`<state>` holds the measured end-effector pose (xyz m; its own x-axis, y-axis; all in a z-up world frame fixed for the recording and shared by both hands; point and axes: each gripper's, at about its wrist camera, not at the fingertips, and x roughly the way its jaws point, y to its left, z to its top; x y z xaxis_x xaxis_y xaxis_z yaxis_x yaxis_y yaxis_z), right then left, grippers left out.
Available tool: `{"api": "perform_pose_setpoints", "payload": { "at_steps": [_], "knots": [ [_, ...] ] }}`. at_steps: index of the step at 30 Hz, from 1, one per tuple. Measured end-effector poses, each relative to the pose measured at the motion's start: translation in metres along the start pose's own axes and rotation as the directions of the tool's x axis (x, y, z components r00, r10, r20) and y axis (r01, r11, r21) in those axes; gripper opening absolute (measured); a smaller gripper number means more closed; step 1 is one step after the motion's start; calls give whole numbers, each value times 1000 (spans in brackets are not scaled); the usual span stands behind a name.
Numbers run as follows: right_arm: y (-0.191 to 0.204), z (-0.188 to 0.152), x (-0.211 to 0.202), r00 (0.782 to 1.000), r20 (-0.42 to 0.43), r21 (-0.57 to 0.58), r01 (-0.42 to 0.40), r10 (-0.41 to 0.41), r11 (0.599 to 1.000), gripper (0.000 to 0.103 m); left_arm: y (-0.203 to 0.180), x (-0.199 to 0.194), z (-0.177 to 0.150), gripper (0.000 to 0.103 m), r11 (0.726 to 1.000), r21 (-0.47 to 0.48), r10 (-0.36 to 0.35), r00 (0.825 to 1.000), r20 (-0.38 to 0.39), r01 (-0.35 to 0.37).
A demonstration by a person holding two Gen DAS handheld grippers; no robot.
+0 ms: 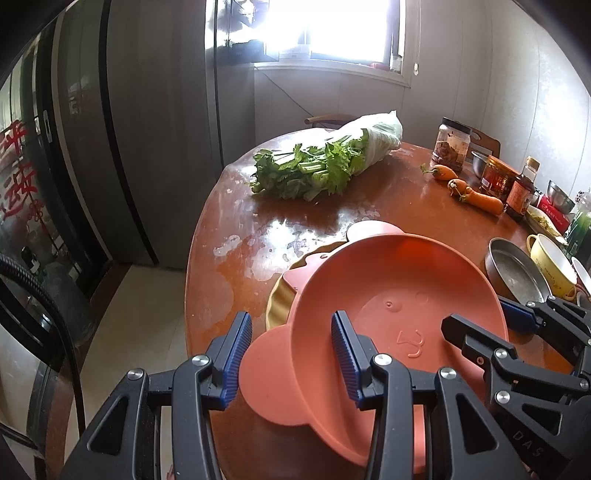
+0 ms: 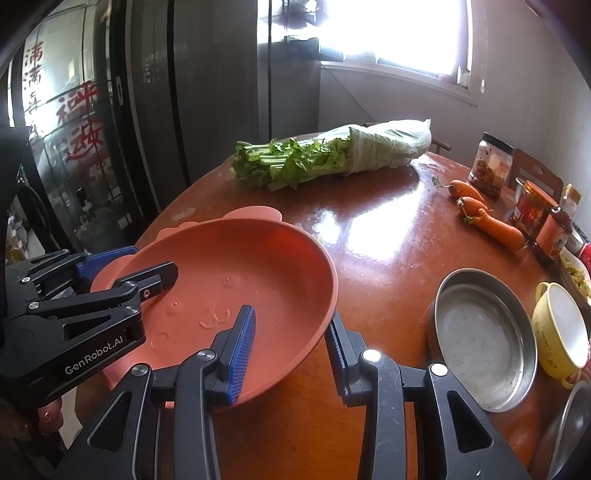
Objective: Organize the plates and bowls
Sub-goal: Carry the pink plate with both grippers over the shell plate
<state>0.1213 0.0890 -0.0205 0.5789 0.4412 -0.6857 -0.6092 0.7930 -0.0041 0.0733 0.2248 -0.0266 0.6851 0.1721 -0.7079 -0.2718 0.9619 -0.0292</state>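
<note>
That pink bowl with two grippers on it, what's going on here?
A person holding a gripper in each hand has both on the pink bowl over the round wooden table. The left gripper straddles the rim beside one ear-shaped handle, and the right gripper straddles the opposite rim, one finger inside and one outside each. The bowl is tilted above a yellow plate. A metal pan and a yellow cup sit to the right.

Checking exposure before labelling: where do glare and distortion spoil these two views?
Left wrist view: the bright window is blown out, the round brown wooden table shows patchy sheen. Right wrist view: a white reflection hides the tabletop beside the two orange carrots; fisheye bends the dark glossy fridge.
</note>
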Motion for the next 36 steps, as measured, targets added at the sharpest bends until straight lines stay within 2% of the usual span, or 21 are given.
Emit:
{"api": "perform_pose_setpoints", "payload": {
  "at_steps": [23, 29, 36],
  "knots": [
    [7, 6, 14, 1000, 9, -18, 5, -5, 1000, 40, 8, 0, 1, 45, 999, -25, 37, 999, -6, -37],
    [12, 11, 14, 1000, 18, -39, 18, -17, 999, 43, 10, 0, 0, 45, 998, -32, 48, 999, -16, -48],
    [3, 12, 8, 1000, 25, -5, -13, 13, 1000, 46, 8, 0, -2, 45, 998, -34, 52, 998, -23, -53]
  ]
}}
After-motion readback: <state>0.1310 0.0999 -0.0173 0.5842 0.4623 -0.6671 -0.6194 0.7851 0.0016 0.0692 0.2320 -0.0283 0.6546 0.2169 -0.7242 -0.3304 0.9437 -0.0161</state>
